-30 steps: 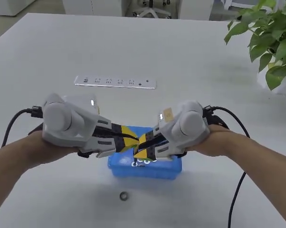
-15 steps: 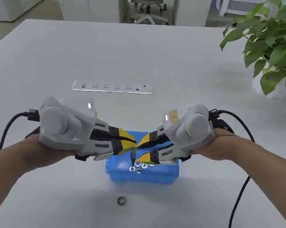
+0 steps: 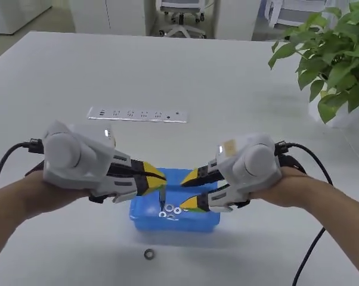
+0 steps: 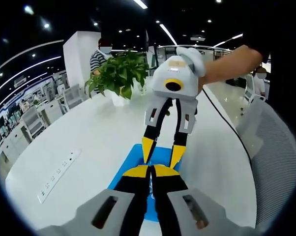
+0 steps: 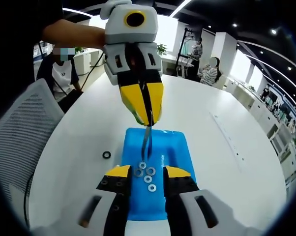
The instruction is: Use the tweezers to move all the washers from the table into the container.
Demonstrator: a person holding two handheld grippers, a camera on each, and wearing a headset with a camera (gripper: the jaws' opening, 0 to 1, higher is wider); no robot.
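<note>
– Left gripper point(image 3: 158, 177): how is it to be described?
– It is clamped on a pair of tweezers point(image 3: 162, 199), which are pointed down into a blue container point(image 3: 145, 215). The right gripper point(image 3: 190, 190) is held just across from it, with its jaws spread and nothing gripped.
– And where are the washers found?
– A small cluster of washers point(image 3: 170, 211) is seen on the container floor, just under the tweezer tips. One last washer point(image 3: 148, 254) is left lying on the white table point(image 3: 239, 101), just in front of the container's near wall.
– What could go wrong from here?
– By the look of it, the lone washer is flat and thin, so it may be skidded away or flicked off if the tips are closed on it at a slant. The tweezers are gripped by their upper part, so they could be twisted in the jaws when pressed against the table. The container could also be nudged by either gripper in passing.
– What is changed from a second ago?
– Then the two sets of jaws were overlapped above the container and its inside was hidden. Now the right gripper has been drawn aside and the washers are exposed. The washer on the table is unmoved in relation to the container.
</note>
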